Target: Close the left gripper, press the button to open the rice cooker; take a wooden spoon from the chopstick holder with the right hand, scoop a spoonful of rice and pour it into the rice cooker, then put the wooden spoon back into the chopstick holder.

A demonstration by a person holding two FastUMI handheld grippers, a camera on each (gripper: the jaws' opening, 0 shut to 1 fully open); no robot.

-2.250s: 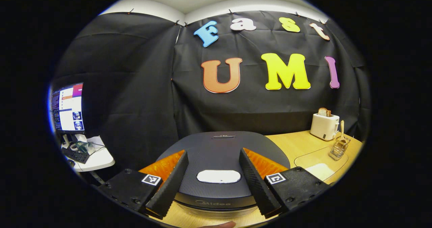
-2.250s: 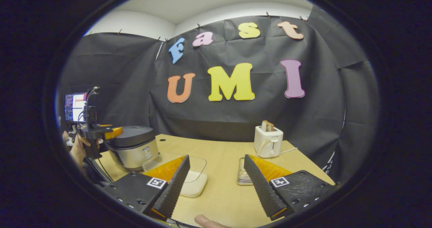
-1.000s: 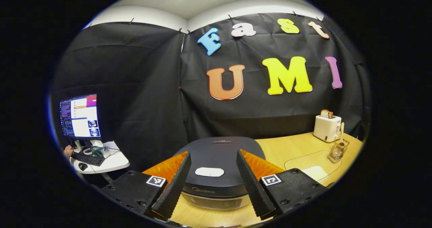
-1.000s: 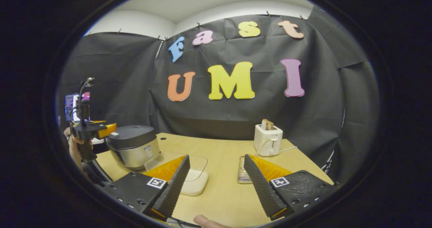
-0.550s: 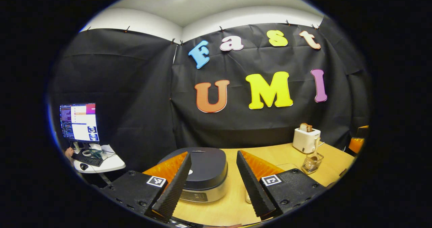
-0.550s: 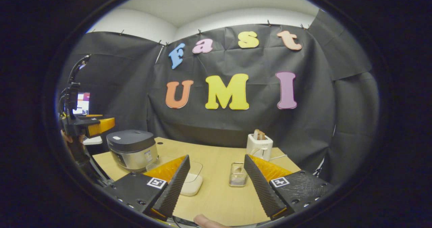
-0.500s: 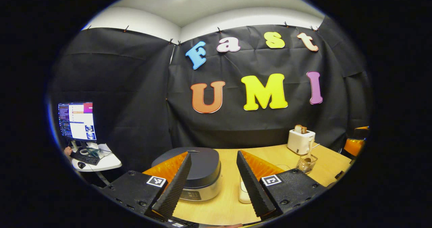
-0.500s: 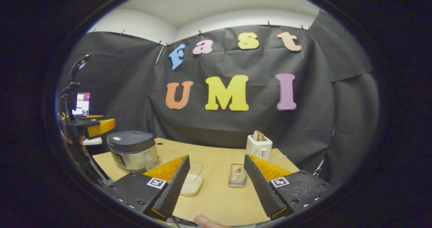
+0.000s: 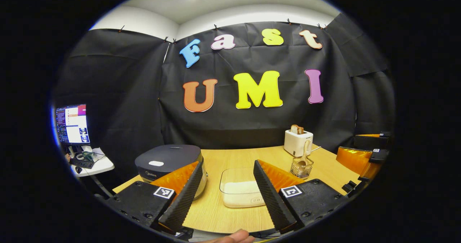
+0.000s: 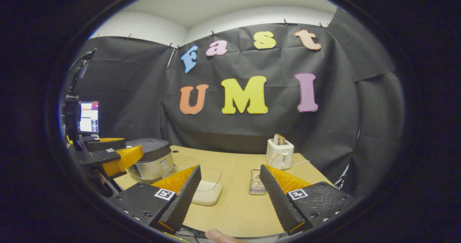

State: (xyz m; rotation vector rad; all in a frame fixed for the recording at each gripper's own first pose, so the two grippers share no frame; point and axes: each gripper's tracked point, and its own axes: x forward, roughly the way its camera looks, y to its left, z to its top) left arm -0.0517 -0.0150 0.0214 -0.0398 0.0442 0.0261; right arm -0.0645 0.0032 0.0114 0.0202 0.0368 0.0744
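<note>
- The left gripper [image 9: 225, 196] hangs over the near edge of the desk [image 9: 230, 156], jaws spread wide, nothing between them.
- Rice cooker [image 9: 169, 162] sits on the desk, lid down, just behind the left gripper's left finger; the pale button [image 9: 156, 163] on the lid is untouched.
- To the right of the rice cooker: a clear container [image 9: 239, 187] with white rice in its bottom, framed between the open fingers.
- Further right of the rice cooker, the wire chopstick holder [image 9: 301, 167] stands with the wooden spoon [image 9: 304, 153] upright in it, bowl down, handle up.
- Behind the holder, a white toaster [image 9: 297, 142] with a slice poking out.
- Left gripper view also catches a monitor [image 9: 72, 124] far left of the rice cooker, on a small side table.
- The right gripper view gives the other angle: right gripper [image 10: 227, 199] low over the desk front, jaws wide and empty.
- From here the left gripper [image 10: 119, 156] shows side-on, right in front of the rice cooker [image 10: 153, 160].
- The chopstick holder [image 10: 256, 181] peeks out beside the right finger; spoon too hidden to tell here.
</note>
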